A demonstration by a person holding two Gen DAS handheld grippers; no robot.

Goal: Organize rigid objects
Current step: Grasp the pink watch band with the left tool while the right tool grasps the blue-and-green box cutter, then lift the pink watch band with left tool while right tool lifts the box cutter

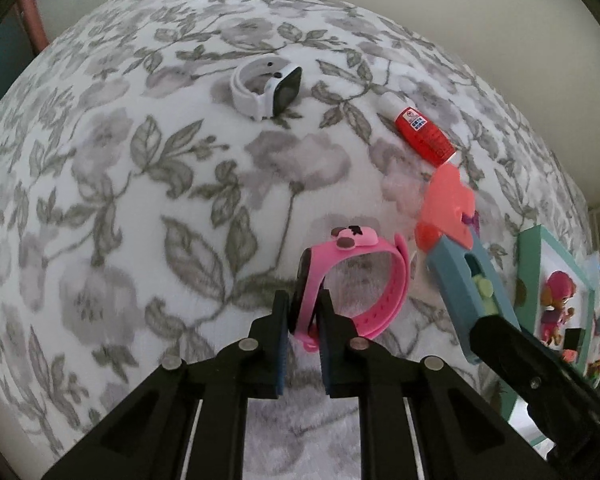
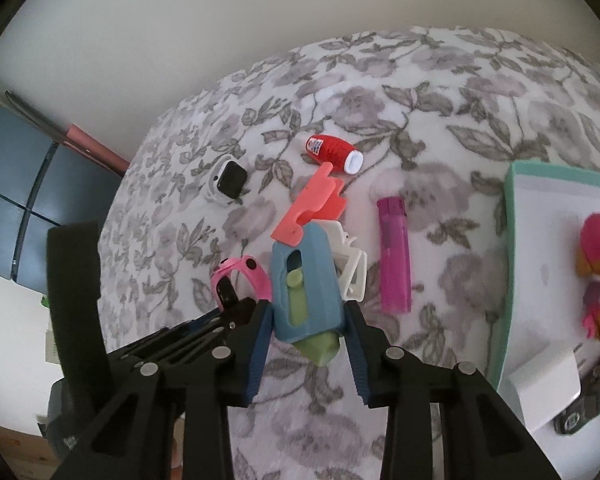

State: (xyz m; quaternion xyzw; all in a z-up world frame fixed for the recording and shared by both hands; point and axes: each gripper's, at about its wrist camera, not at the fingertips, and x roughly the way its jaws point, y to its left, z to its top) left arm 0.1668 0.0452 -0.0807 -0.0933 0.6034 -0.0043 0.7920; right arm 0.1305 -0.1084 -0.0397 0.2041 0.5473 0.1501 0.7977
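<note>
My left gripper (image 1: 305, 314) is shut on the dark face of a pink child's watch (image 1: 380, 280), whose band loops out to the right over the floral blanket (image 1: 140, 200). My right gripper (image 2: 308, 312) is shut on a blue toy (image 2: 300, 276) with a green slider and a coral tip, held by its sides near the green back end. In the left wrist view that blue toy (image 1: 460, 276) rises at the right, beside the watch. The right wrist view shows the pink watch (image 2: 256, 276) just left of the toy.
A white smartwatch (image 1: 266, 88) and a red bottle with a white cap (image 1: 424, 132) lie farther out on the blanket. A purple lighter (image 2: 394, 256) and a white plastic piece (image 2: 352, 264) lie right of the toy. A teal-rimmed box (image 2: 512, 240) holds a pup figure (image 2: 598, 272).
</note>
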